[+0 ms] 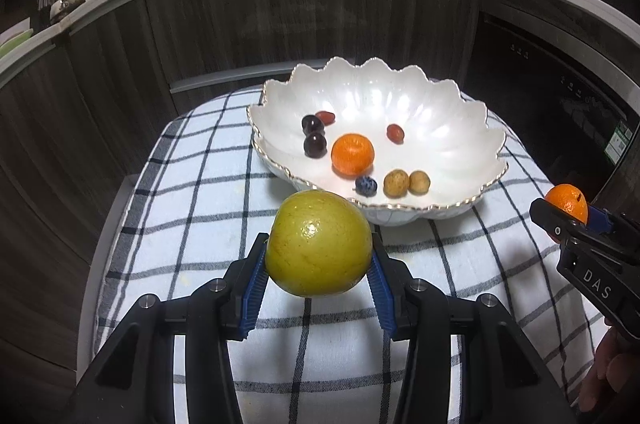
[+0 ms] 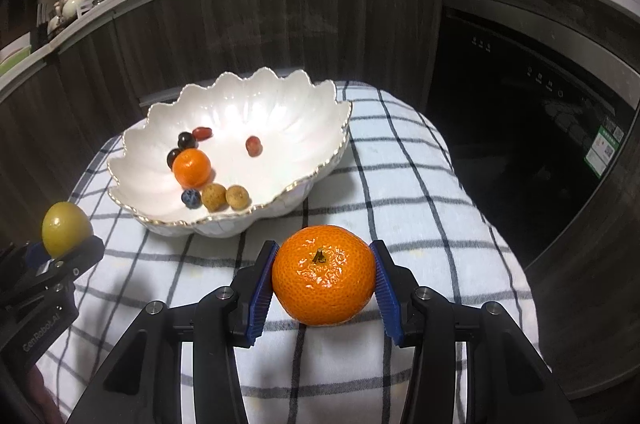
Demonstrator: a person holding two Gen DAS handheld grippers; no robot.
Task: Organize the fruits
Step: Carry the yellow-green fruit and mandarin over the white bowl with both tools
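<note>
Left wrist: your left gripper [image 1: 319, 260] clamps the yellow-green citrus [image 1: 319, 242], near the scalloped bowl [image 1: 460, 128]. Clear the rim before releasing.

Right wrist: your right gripper [image 2: 324, 276] pinches the mandarin [image 2: 324, 274]; set it beside the bowl's small fruits, gently.

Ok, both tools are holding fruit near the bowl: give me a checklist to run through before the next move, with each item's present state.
1. Left tool gripping the yellow-green citrus between both pads: ok.
2. Right tool gripping the mandarin, stem end showing: ok.
3. Both fruits lifted off the checked cloth: cannot tell.
4. Free space in the scalloped white bowl: ok, its right side and back are bare.
5. Fruit already in the bowl stays clear of the drop spot: ok, the small mandarin and the small fruits sit left of centre and toward the near rim.
6. Tools apart from each other: ok.
</note>
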